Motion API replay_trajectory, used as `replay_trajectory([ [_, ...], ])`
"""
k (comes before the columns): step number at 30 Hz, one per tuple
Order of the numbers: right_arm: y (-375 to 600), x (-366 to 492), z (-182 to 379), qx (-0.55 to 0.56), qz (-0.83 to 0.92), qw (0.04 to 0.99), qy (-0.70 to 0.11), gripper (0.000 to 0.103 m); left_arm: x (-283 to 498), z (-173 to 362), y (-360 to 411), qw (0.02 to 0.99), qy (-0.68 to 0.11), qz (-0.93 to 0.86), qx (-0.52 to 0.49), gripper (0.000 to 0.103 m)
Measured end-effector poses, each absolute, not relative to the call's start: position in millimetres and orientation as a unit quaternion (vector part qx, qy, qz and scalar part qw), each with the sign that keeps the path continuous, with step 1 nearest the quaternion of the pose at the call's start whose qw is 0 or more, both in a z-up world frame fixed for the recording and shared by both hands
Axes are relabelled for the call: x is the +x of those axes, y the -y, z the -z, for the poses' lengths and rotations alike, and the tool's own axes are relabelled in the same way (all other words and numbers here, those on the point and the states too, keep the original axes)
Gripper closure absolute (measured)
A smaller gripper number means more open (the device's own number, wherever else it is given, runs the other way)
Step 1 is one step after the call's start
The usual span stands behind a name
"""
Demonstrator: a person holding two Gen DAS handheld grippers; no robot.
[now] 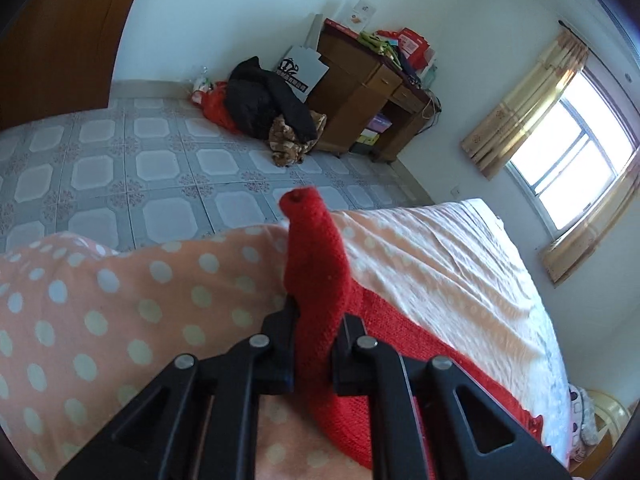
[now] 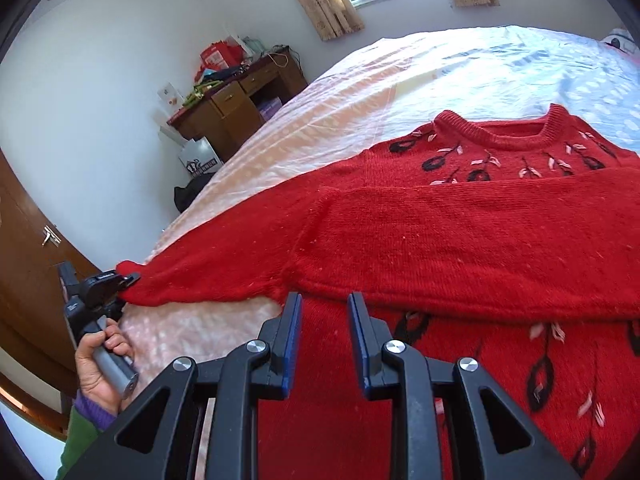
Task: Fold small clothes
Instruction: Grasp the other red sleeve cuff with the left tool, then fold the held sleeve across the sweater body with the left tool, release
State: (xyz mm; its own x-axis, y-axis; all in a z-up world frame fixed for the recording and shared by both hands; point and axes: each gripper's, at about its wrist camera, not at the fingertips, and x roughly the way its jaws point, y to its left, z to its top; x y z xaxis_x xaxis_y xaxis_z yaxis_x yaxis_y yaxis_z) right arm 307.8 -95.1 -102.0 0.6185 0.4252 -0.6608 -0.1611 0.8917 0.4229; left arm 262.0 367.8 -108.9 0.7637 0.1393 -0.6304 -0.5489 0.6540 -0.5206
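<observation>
A red knitted sweater (image 2: 460, 236) with black and pink leaf embroidery lies flat on the bed (image 2: 360, 92), neck toward the window. One sleeve is folded across its chest. The other sleeve (image 2: 224, 268) stretches to the left. My left gripper (image 1: 316, 320) is shut on that sleeve's cuff (image 1: 308, 240), which sticks up between the fingers; it also shows in the right wrist view (image 2: 120, 280), at the bed's left edge. My right gripper (image 2: 325, 308) is open and empty, hovering just above the sweater's body near the armpit.
The bed has a peach polka-dot sheet (image 1: 120, 300). Beyond it is tiled floor (image 1: 140, 168), a pile of dark clothes (image 1: 264, 100), a cluttered wooden desk (image 1: 360, 92), a curtained window (image 1: 568, 152) and a wooden door (image 2: 24, 260).
</observation>
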Motion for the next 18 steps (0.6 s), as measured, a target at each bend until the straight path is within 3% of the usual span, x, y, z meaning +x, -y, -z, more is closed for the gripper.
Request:
replay_trajectory([
  [6, 114, 298, 92, 0.182, -0.154, 0.89, -0.389, 0.079, 268, 71, -332, 0.899, -0.262, -0.204, -0.287, 0.093],
  [14, 160, 280, 88, 0.206, -0.094, 0.898, -0.378, 0.078, 283, 3, -200, 0.961, -0.215, -0.075, -0.159, 0.093],
  [18, 191, 271, 88, 0.229, -0.068, 0.895, -0.377, 0.07, 288, -7, -121, 0.969, -0.213, 0.005, -0.126, 0.093],
])
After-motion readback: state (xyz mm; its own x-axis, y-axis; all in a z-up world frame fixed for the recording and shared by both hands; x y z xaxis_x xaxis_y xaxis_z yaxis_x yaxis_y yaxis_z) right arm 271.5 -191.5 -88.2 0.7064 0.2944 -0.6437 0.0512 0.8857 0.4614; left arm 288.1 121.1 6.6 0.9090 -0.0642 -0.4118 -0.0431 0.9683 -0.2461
